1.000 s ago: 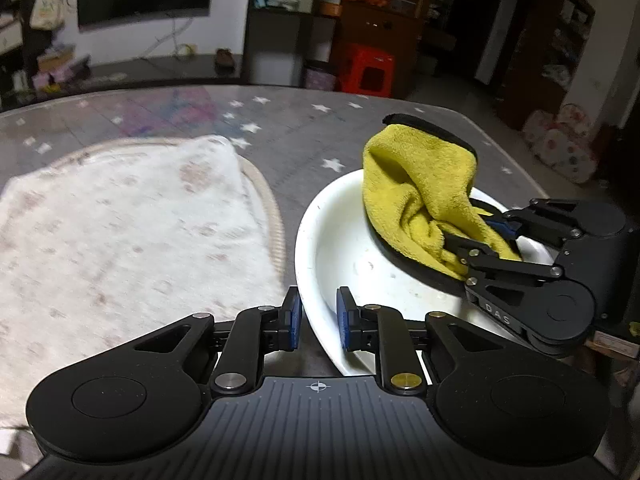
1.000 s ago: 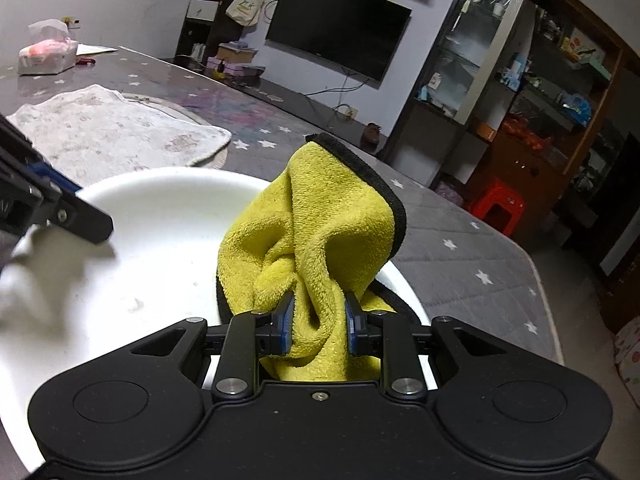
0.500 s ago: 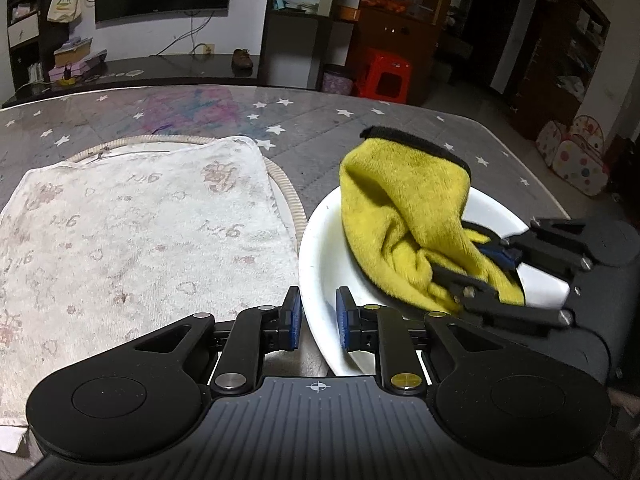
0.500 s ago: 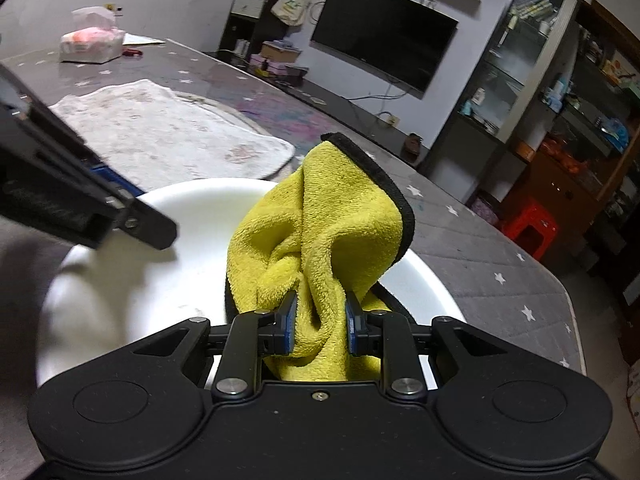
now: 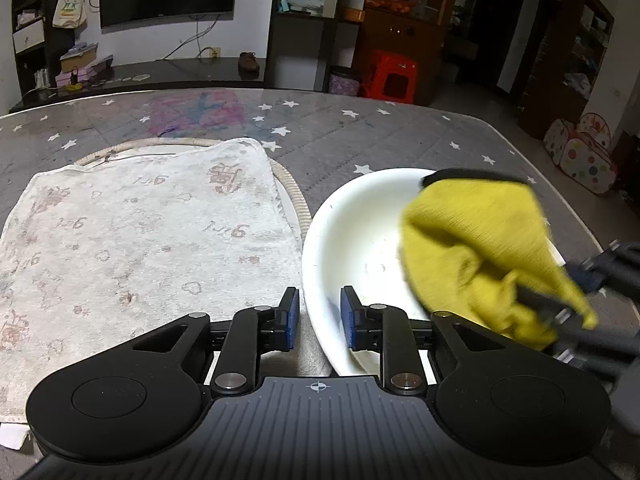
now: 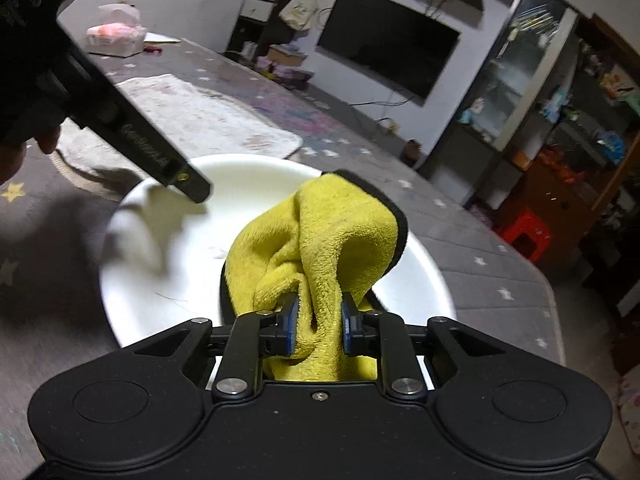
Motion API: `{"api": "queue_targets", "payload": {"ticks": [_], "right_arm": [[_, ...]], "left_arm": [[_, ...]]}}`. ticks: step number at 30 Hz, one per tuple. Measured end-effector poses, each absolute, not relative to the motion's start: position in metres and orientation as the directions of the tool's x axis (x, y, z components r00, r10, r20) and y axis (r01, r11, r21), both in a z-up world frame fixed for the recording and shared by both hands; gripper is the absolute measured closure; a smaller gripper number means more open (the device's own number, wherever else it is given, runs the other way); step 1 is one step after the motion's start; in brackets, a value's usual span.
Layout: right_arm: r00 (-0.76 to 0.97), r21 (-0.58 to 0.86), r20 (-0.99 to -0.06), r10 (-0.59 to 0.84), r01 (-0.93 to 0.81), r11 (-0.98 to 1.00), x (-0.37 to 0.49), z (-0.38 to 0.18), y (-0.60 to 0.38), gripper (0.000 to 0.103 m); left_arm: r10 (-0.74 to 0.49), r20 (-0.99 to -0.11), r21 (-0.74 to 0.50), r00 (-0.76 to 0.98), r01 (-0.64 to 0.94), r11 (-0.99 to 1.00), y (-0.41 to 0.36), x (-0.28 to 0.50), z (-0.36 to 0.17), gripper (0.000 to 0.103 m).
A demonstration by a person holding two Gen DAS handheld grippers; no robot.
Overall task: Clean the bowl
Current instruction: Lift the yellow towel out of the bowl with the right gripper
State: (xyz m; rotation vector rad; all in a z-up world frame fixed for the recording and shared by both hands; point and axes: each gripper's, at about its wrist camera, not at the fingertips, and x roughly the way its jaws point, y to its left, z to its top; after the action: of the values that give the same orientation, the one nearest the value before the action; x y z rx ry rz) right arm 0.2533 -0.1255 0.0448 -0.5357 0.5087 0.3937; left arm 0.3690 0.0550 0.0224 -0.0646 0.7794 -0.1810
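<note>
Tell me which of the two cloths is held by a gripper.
The yellow cloth, bunched over the white bowl, is clamped by the right gripper. The white towel lies flat on the table, untouched.

Grey star-print table (image 5: 360, 136) – white bowl (image 5: 352, 224), white towel (image 5: 140, 240), tissue pack (image 6: 116, 36)

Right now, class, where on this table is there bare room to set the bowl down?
Bare tabletop lies beyond the white bowl and the white towel, toward the far edge. It is crowded nearer: the towel fills the left, the bowl sits close beside it, and the right gripper holds the yellow cloth in the bowl, whose rim the left gripper straddles.
</note>
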Motion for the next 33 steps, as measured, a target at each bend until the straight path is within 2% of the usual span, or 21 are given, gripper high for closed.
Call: {"api": "queue_targets", "payload": {"ticks": [10,14,19,26,33], "right_arm": [[0.892,-0.39,-0.449,0.052,-0.248,0.887,0.274,0.074,-0.19,0.084],[0.891,-0.404,-0.453,-0.028,-0.177,0.898,0.288,0.066,-0.212,0.084],[0.861,-0.371,-0.506,-0.059,-0.155,0.916,0.298,0.042,-0.228,0.083],[0.827,-0.342,-0.562,-0.003,-0.229,0.911,0.295,0.015,-0.222,0.083],[0.773,-0.212,-0.594,0.222,-0.416,0.884,0.273,0.02,-0.213,0.083]], "left_arm": [[-0.175,-0.694,-0.11,0.699,0.138,0.984,0.053,0.369,0.023,0.074],[-0.176,-0.694,-0.11,0.698,0.139,0.984,0.054,0.37,0.022,0.073],[-0.172,-0.696,-0.103,0.697,0.14,0.985,0.052,0.37,0.02,0.072],[-0.166,-0.698,-0.101,0.697,0.134,0.986,0.053,0.371,0.02,0.067],[-0.162,-0.698,-0.1,0.697,0.13,0.987,0.052,0.371,0.019,0.066]]}}
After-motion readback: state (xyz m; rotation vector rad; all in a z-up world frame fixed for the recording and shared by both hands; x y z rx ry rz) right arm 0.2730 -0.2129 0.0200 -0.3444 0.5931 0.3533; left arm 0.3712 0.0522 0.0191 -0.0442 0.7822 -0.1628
